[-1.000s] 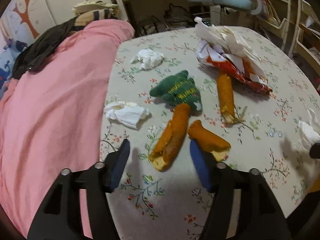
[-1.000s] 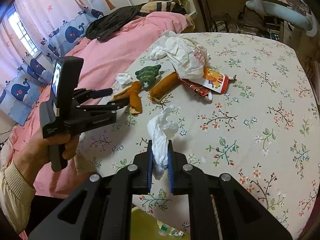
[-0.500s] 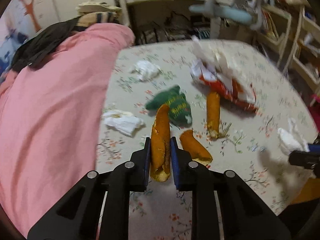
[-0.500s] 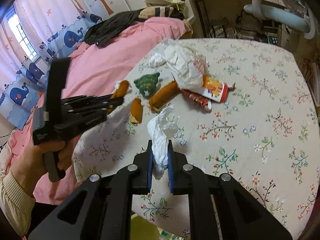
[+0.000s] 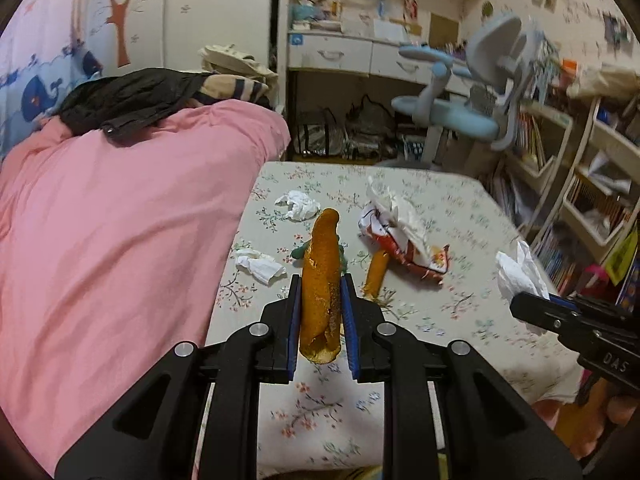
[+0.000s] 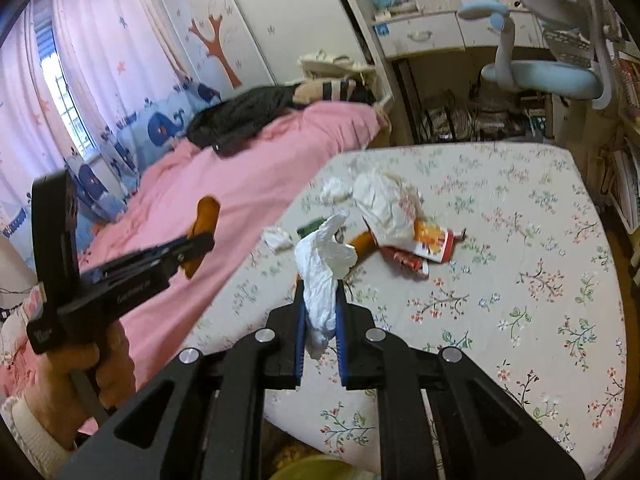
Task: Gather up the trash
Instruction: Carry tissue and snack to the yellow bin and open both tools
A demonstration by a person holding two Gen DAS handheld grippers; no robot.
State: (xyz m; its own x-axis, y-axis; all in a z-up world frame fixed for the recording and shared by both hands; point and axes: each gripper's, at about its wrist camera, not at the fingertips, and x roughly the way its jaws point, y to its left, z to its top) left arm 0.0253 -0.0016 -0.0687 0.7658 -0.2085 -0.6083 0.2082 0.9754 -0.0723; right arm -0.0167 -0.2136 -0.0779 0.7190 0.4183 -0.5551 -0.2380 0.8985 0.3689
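**A:** And it's up! A second ago the left gripper (image 5: 321,300) stood wide over the floral tablecloth (image 5: 460,200) with the orange peel (image 5: 320,280) lying flat between its fingers; since then the jaws have been closing, and now the peel is off the cloth and in the air.

**B:** Clamped tight, too. Both blue pads press on the lower half of that peel, and its tip points to twelve o'clock in the left wrist view, hiding most of the green scrap (image 5: 300,251) behind it.

**A:** And the right gripper (image 6: 320,312)?

**B:** No change in its hold. It stays nearly closed on the white tissue (image 6: 320,276), which billows out above the fingers. It has risen a little as well, carrying the tissue clear of the table.

**A:** What is left on the cloth?

**B:** From the left wrist, a second orange peel (image 5: 377,272) lies at about one o'clock from the held one. Just beyond it sits the red wrapper (image 5: 416,254) with crumpled white paper (image 5: 396,212) heaped on top. Two more crumpled tissues remain: one (image 5: 298,205) at eleven o'clock near the far edge, the other (image 5: 260,266) at nine o'clock by the pink bedspread (image 5: 120,240).

**A:** And the right wrist view catches the left gripper (image 6: 192,246) at nine o'clock, peel (image 6: 202,236) sticking out, over the bedspread.

**B:** With a hand (image 6: 80,384) wrapped round its grip, a cream cuff at the wrist.
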